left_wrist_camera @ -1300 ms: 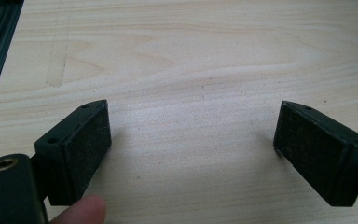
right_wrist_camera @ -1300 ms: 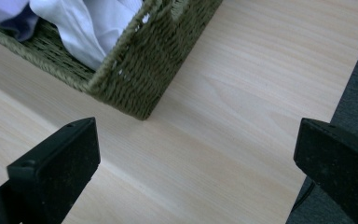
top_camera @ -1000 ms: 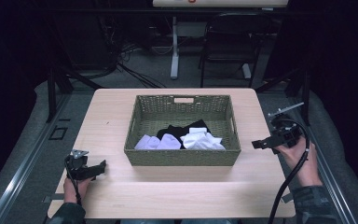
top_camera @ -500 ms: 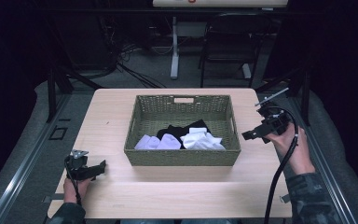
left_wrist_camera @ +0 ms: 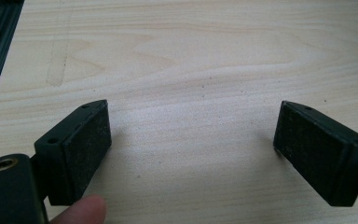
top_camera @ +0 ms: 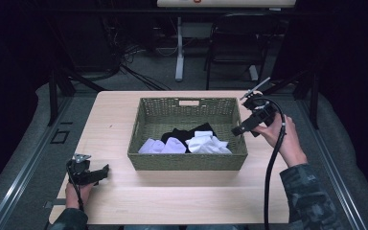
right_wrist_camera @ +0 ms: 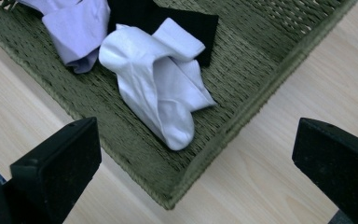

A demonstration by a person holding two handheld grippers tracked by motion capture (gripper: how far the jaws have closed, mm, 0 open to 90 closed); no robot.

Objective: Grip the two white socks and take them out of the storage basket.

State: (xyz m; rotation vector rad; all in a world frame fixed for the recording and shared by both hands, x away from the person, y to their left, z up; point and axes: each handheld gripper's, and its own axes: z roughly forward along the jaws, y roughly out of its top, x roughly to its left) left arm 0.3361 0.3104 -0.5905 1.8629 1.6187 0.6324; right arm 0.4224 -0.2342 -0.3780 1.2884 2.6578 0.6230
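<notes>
The right gripper [top_camera: 239, 129], fingers spread wide, is held above the white sock [right_wrist_camera: 161, 93] in the wicker basket [top_camera: 187, 160]; the neighbouring lavender sock [right_wrist_camera: 74, 32] could be pinched too

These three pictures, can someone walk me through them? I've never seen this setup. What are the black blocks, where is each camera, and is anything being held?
No robot arm here: a person holds a two-jaw gripper in each hand. The high view looks down on a wooden table from above the person's side. The left gripper rests low near the table's front left corner; the right gripper is raised at the right rim of a green woven basket.

The other two pictures come from cameras riding on the grippers. The black blocks are each gripper's own jaws, spread wide with nothing between them.

In the basket lie white socks, a lilac sock and a black sock.
</notes>
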